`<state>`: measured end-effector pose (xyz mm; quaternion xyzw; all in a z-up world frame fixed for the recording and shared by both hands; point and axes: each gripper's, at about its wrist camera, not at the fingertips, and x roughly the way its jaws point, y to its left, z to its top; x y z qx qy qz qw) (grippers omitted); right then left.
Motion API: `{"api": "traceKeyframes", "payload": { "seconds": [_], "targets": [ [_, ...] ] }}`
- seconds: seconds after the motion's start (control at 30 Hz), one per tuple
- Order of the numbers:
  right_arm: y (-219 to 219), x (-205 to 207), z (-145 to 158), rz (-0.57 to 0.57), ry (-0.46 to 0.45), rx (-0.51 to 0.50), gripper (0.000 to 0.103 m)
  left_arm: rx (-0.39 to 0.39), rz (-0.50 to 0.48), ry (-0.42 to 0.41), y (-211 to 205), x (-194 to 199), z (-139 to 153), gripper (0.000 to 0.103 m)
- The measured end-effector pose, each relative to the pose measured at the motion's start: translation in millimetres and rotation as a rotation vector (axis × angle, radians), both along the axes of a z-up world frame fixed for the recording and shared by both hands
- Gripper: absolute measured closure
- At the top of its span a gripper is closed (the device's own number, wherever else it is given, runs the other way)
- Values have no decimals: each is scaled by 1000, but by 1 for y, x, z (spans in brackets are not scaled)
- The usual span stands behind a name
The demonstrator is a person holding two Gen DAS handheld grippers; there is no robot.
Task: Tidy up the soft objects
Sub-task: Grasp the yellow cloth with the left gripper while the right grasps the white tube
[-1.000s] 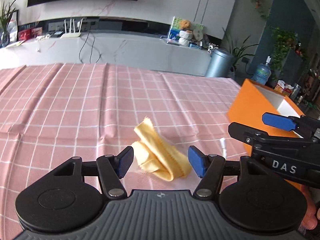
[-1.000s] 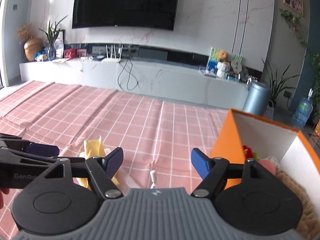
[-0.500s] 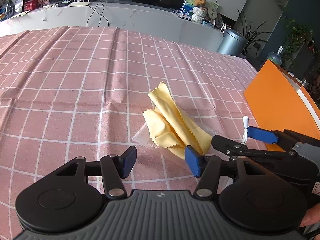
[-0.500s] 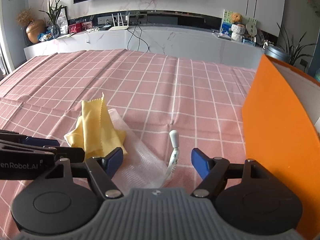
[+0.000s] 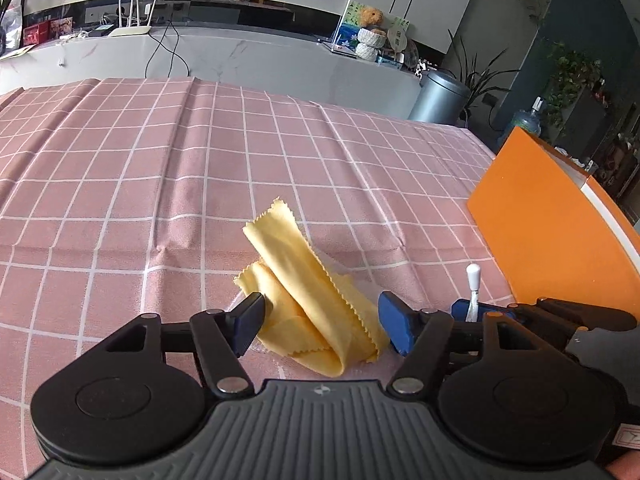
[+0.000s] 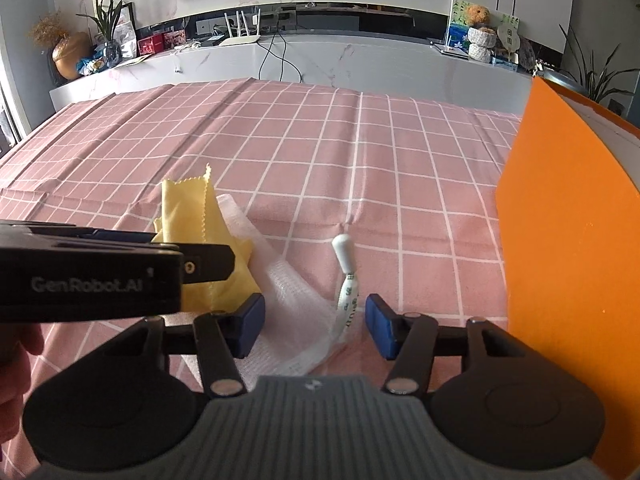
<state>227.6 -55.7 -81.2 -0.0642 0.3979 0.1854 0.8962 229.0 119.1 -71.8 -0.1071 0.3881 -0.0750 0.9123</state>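
Lying crumpled on the pink checked tablecloth, well to the left of the orange box, the yellow cloth sits between the blue pads of the left gripper, whose jaws have just been opening and stand apart without pressing it. Nearer the orange box, the white mesh bag with its white toggle lies just beside the cloth. The right gripper is released too: its jaws have just been closing, with the bag's corner and cord between them, yet I see no pad pressing.
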Motion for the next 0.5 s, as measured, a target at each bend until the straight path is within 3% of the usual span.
{"api": "traceKeyframes", "payload": {
  "seconds": [0.1,0.2,0.27,0.33,0.43,0.5],
  "targets": [
    [4,-3,0,25,-9,-4,51,68,-23,-32,-10,-1,-4,32],
    [7,-6,0,41,-18,-6,51,103,-29,-51,-14,-2,-5,49],
    [8,-7,0,47,-19,-5,51,137,-32,-58,-17,-4,-4,80],
    [9,-8,-1,51,-25,-10,53,148,-43,-58,-18,-4,-4,95],
    [12,-11,1,70,-45,-27,70,131,-36,-74,-16,-6,-1,98],
    [15,-14,0,89,-69,-61,96,140,-37,-92,-16,-8,3,99]
  ]
}}
